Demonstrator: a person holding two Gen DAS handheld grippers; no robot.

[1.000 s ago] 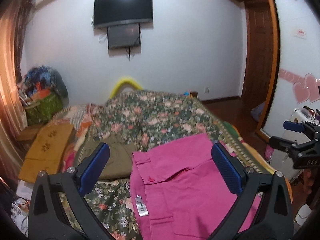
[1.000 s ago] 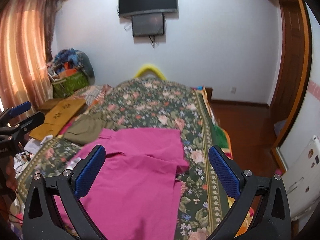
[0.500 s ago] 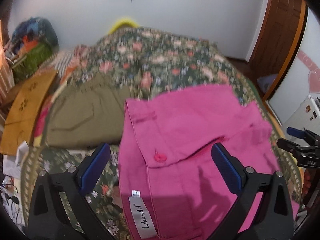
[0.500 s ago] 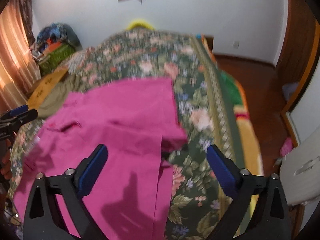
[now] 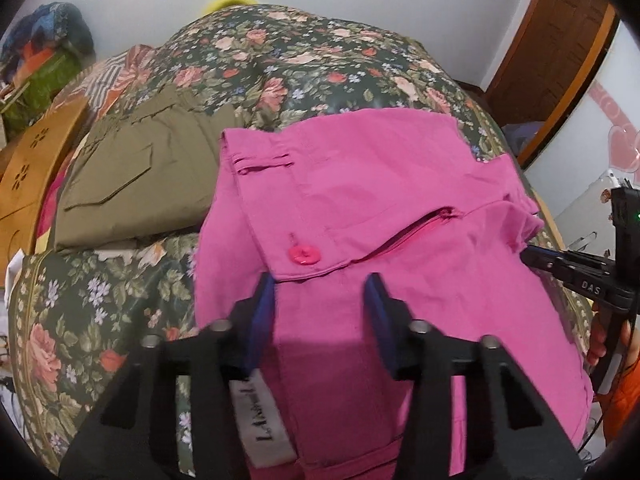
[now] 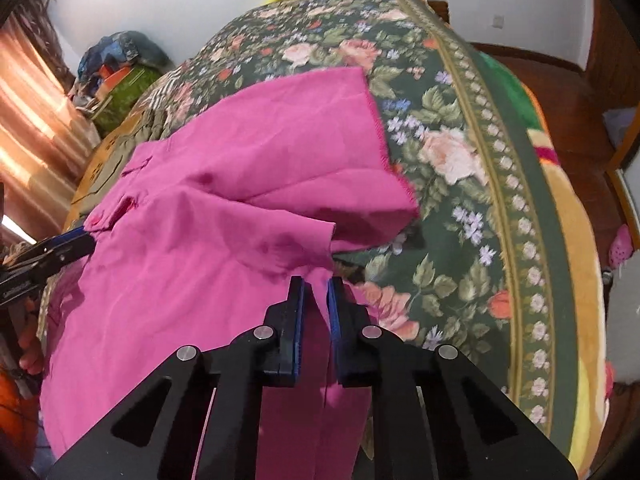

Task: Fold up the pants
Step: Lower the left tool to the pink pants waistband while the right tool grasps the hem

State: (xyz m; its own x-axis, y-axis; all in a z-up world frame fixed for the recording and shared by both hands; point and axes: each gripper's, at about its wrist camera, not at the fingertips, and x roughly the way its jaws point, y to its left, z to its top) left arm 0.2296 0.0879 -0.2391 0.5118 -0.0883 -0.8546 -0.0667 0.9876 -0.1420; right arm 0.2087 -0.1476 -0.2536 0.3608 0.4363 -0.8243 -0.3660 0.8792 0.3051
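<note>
Pink pants (image 5: 400,200) lie spread on the floral bedspread (image 5: 300,56), waistband with a pink button (image 5: 304,255) and a white label (image 5: 262,420) nearest my left gripper (image 5: 320,304). Its jaws are closing over the waistband edge; cloth lies between the blue pads (image 5: 262,312), with a gap still showing. In the right wrist view my right gripper (image 6: 315,304) is closing at the other edge of the pink pants (image 6: 240,200), its pads nearly together on a strip of cloth. Each gripper's tip shows at the other view's edge: right gripper (image 5: 532,260), left gripper (image 6: 80,238).
Folded olive pants (image 5: 140,184) lie left of the pink ones. A wooden board (image 5: 32,168) and a pile of bags (image 5: 44,52) stand at the far left. The bed's right edge (image 6: 560,240) drops to a wooden floor (image 6: 560,92) by a door (image 5: 552,40).
Both grippers have dropped and tilted down onto the pink pants. Their jaws went from wide open to narrow, the right almost together on the cloth edge.
</note>
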